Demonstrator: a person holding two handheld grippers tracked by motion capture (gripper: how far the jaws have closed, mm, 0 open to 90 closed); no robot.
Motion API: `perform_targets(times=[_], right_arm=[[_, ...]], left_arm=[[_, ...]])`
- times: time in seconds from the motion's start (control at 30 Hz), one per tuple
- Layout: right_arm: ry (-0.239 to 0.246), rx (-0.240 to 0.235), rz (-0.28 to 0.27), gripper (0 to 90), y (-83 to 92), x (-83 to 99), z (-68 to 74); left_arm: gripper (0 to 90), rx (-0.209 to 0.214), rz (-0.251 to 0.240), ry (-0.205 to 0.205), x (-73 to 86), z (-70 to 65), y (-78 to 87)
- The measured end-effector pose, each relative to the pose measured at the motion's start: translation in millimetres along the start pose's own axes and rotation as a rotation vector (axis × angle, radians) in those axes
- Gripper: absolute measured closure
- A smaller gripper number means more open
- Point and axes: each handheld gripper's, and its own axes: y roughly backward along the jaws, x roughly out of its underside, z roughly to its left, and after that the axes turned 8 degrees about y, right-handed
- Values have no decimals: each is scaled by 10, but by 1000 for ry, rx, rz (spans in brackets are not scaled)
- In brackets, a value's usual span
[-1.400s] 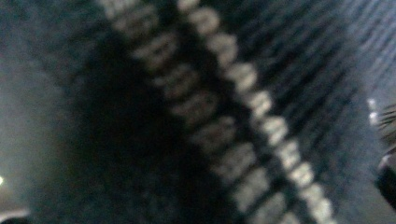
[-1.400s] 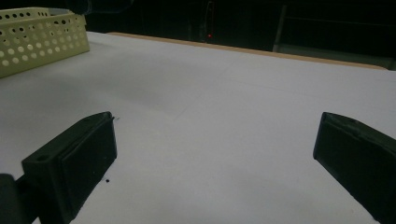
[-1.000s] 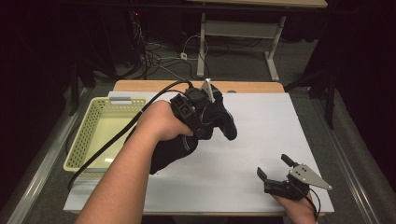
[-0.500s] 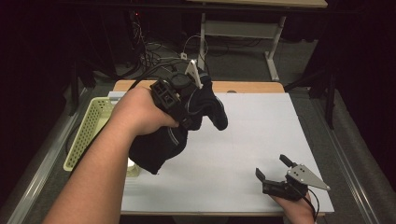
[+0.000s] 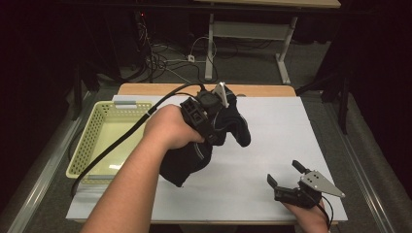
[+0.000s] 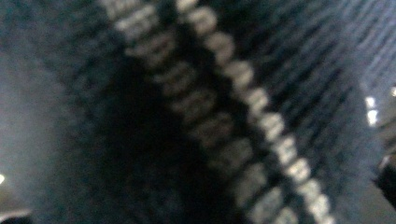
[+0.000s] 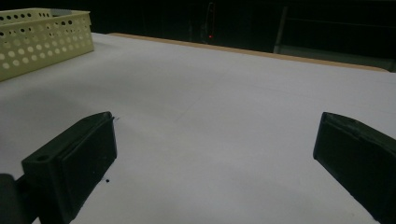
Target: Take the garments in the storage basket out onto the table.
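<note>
Back from its swing toward the basket (image 5: pixel 104 133), the left gripper (image 5: pixel 221 114) hangs just right of it, jaws clamped on a dark knit garment (image 5: pixel 194 155) that droops above the white counter (image 5: pixel 272 136); up close, the knit (image 6: pixel 243 116) shows pale stitching. Well right of the basket, the right gripper (image 5: pixel 287 180) rests low, its jaws wide apart and empty.

Lab-like recording room — white-topped table (image 5: pixel 272 145), cable tangle on floor (image 5: pixel 165 60), metal desk frame (image 5: pixel 245 36) behind, dark surroundings.
</note>
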Motion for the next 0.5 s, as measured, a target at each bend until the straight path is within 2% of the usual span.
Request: perform_targets(times=[0.1,0.27,0.4,0.5], right_arm=[[-9,6,2,3,15,5,-26],[-17,10,-6,3,37,3,-46],[-15,11,-3,3,39,7,-48],[-16,9,0,3,33,11,-41]], left_arm=[[552,-18,-17,6,-33,26,-203],[539,-41,-65,20,-2,98,-558],[514,-20,-121,28,83,159,-833],[512,8,-169,48,164,212,-1038]])
